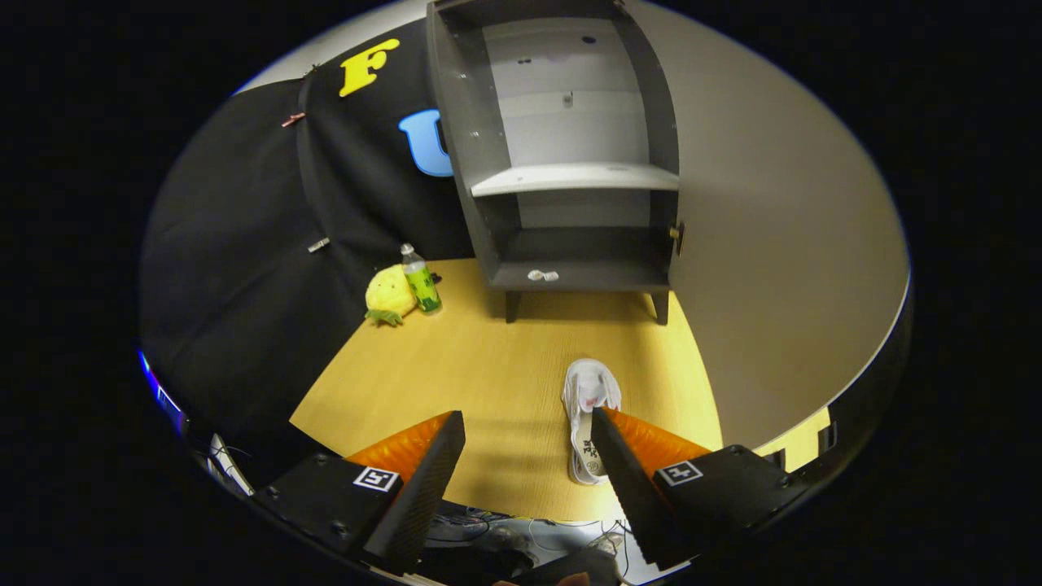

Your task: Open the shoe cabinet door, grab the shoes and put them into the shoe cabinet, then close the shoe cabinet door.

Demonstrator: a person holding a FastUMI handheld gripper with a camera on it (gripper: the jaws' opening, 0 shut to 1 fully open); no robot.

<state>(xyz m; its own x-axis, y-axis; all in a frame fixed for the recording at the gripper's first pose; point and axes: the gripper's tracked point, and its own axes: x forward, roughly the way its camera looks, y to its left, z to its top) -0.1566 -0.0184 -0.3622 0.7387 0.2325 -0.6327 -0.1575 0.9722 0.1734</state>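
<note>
The shoe cabinet (570,155) is seen with its door (781,244) swung open, so the grab is judged to be in hand. The gripper (529,443) is held wide, nothing between its 2 fingers. The shoe (588,407) lies in front of the cabinet, just beside the right finger; a rightward shift is called for. A small pale object (542,275) lies on the cabinet's bottom shelf.

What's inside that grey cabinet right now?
The shoe cabinet stands open: one white shelf, bare, and a small pale object on its floor. The shoe lies outside, between the open gripper fingers. Nothing visibly hidden.
</note>
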